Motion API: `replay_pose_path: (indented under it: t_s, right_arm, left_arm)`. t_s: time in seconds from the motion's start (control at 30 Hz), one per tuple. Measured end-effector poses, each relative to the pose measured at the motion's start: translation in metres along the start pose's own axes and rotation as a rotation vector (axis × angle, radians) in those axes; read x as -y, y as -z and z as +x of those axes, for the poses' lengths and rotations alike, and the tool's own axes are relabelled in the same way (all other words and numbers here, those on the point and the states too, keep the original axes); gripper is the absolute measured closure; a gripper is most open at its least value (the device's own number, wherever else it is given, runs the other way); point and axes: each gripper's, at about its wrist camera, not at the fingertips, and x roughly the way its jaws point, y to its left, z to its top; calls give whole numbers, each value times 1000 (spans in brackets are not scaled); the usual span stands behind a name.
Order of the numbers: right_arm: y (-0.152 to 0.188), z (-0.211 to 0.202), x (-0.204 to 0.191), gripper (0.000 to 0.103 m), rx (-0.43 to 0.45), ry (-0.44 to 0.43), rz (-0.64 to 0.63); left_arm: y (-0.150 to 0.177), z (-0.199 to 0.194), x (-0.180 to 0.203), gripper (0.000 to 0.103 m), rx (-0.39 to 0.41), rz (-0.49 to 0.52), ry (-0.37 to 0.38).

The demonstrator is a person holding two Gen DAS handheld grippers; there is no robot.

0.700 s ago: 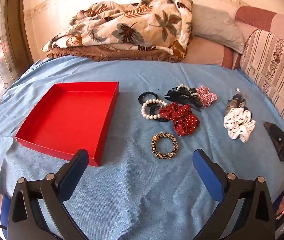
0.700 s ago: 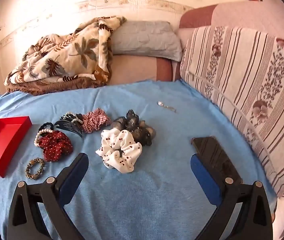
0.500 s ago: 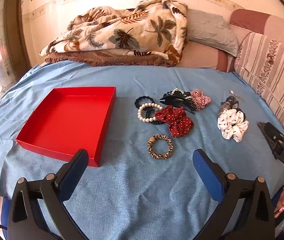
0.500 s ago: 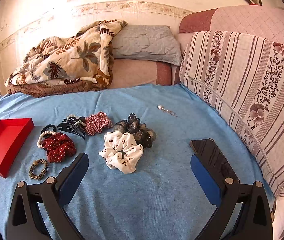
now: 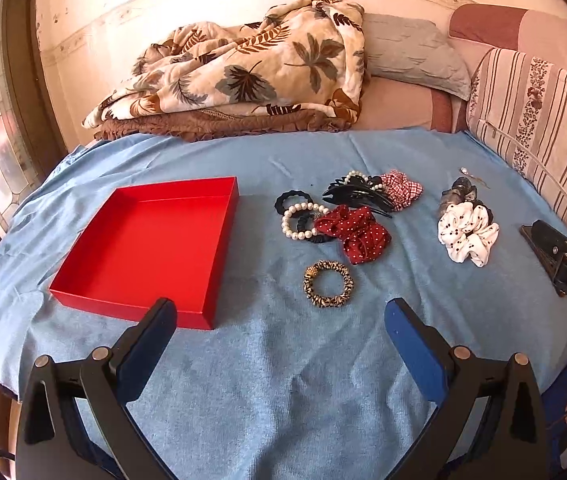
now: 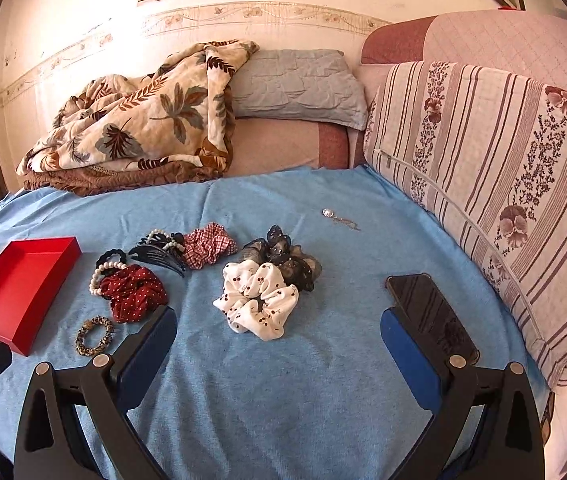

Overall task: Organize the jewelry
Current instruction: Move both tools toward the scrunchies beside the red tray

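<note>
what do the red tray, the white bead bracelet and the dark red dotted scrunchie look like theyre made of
Red tray: probably card or thin board, matte to satin; thin straight walls, crisp corners.
White bead bracelet: glossy round beads, pearl-like; real or plastic cannot be told.
Dark red dotted scrunchie: soft woven fabric, matte, gathered in folds.

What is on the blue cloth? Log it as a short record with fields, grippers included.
surface: blue cloth
container: red tray, nothing in it
nearest tray: leopard bracelet, lying alone
cluster: pearl bracelet, red dotted scrunchie, black hair comb
apart: white scrunchie
left gripper: open, holds nothing
right gripper: open, holds nothing
</note>
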Motion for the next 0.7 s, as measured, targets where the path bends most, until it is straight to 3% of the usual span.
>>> replay_pose_path:
  t_s: [0.53,0.7]
  right_arm:
    - [11,17,-2,0,-66,-4,-19]
    - [15,16,-8,0,-27,38,-68]
  left_arm:
    - [0,7,-18,0,-26,-51,-19]
    - [-2,10,-24,0,-20,-79,-29]
